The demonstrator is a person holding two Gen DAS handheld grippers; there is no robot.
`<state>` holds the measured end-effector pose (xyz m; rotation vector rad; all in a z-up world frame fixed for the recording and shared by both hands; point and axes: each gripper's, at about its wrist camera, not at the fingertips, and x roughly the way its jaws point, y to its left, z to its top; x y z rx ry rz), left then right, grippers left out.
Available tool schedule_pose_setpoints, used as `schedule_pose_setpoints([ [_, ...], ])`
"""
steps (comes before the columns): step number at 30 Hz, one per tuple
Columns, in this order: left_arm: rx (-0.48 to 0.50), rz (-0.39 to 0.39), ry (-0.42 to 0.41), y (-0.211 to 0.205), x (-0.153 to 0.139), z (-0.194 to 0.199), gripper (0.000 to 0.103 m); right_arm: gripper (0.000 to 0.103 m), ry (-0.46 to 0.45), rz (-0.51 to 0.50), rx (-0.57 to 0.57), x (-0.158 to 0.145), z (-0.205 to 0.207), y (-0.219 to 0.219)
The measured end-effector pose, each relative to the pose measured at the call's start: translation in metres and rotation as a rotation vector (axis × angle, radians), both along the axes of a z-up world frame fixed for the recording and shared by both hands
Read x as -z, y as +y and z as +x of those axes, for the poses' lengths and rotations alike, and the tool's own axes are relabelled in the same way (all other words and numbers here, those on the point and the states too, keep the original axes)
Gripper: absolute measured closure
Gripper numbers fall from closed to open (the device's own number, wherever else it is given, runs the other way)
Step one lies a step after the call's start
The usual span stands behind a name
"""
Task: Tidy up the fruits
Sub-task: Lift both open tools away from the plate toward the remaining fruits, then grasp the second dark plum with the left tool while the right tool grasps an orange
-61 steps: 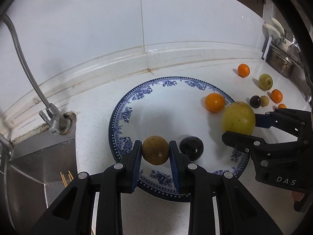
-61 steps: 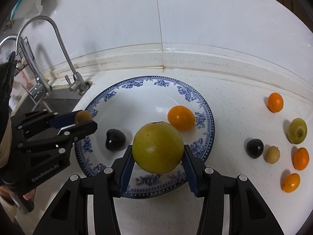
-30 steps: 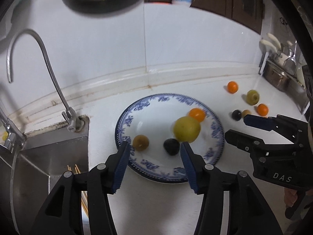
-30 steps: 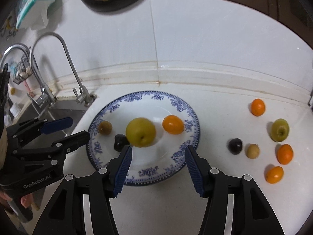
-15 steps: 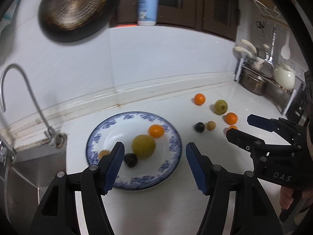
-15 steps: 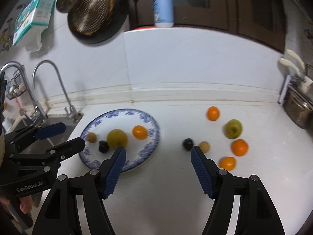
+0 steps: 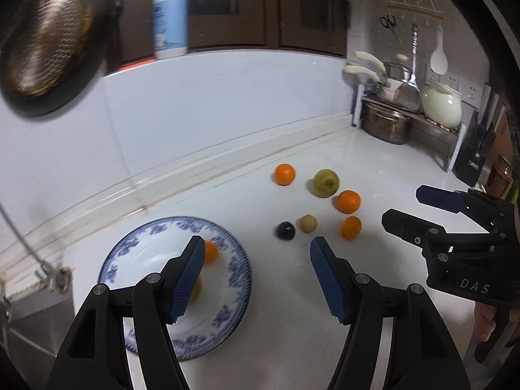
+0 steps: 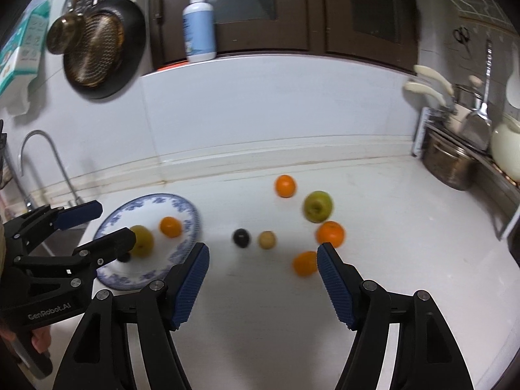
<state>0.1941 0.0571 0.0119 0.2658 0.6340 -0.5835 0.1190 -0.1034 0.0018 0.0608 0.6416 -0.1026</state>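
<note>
A blue-and-white plate (image 8: 191, 214) on the white counter holds a yellow-green fruit (image 8: 142, 240), an orange (image 8: 170, 227) and a dark fruit (image 8: 124, 257) half hidden by my left gripper (image 8: 113, 224). To its right lie loose fruits: a dark plum (image 8: 241, 237), a tan fruit (image 8: 267, 240), a green apple (image 8: 318, 206) and three oranges (image 8: 305, 263). My right gripper (image 8: 263, 253) hovers open and empty, back from the plum and the tan fruit. My left gripper (image 7: 256, 250) is open and empty between the plate (image 7: 242, 279) and the plum (image 7: 286, 230). The right gripper (image 7: 404, 204) hangs at the right.
A sink and faucet (image 8: 42, 162) lie left of the plate. A pan (image 8: 100, 52) hangs on the wall and a soap bottle (image 8: 199, 22) stands on the ledge. At the back right, a rack holds a steel pot (image 8: 450, 165) and a white kettle (image 7: 442, 104).
Both grippers released their fruits onto the plate, opened wider, and drew back and up. Both views have swung right, so the plate sits lower left and the loose fruits are centred.
</note>
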Motion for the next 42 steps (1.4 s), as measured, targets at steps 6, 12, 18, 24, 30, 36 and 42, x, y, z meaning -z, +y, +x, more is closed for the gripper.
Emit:
schedule_pose_setpoints([
  [6, 0.051, 0.027, 0.013, -0.02, 0.008, 0.014, 0.037, 0.034, 0.022, 0.006, 0.057, 0.008, 0.006, -0.019],
  [12, 0.083, 0.039, 0.065, -0.034, 0.024, 0.034, 0.037, 0.034, 0.055, 0.02, 0.087, 0.021, 0.017, -0.029],
  [18, 0.112, 0.094, 0.098, -0.052, 0.043, 0.054, 0.037, 0.034, 0.11, 0.056, 0.095, 0.04, 0.033, -0.039],
  [24, 0.153, 0.157, 0.129, -0.071, 0.06, 0.069, 0.037, 0.034, 0.165, 0.121, 0.109, 0.059, 0.046, -0.052],
  [30, 0.156, 0.185, 0.189, -0.085, 0.075, 0.085, 0.038, 0.037, 0.201, 0.154, 0.115, 0.072, 0.058, -0.061],
  [36, 0.144, 0.195, 0.251, -0.093, 0.089, 0.099, 0.047, 0.043, 0.229, 0.156, 0.11, 0.08, 0.07, -0.063],
  [42, 0.144, 0.194, 0.276, -0.097, 0.096, 0.103, 0.055, 0.048, 0.251, 0.163, 0.094, 0.087, 0.076, -0.063],
])
